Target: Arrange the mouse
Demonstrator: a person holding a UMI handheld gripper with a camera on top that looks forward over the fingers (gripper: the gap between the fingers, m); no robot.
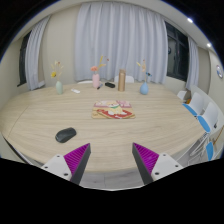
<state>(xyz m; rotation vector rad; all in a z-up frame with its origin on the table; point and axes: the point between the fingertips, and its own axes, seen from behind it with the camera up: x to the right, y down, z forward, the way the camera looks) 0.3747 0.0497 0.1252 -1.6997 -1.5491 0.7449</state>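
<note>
A dark mouse [66, 134] lies on the light wooden round table [110, 135], ahead of my left finger and a little to its left. My gripper [112, 160] is open and empty, its two fingers with purple pads [76, 157] spread wide above the table's near edge. Nothing stands between the fingers.
A mat with small items [114, 111] lies at the table's middle. Beyond it stand a brown bottle [122, 79], a pink cup [96, 81], vases with stems [145, 86] and a greenish cup [59, 87]. Blue-and-white chairs [205, 118] stand at the right. Curtains hang behind.
</note>
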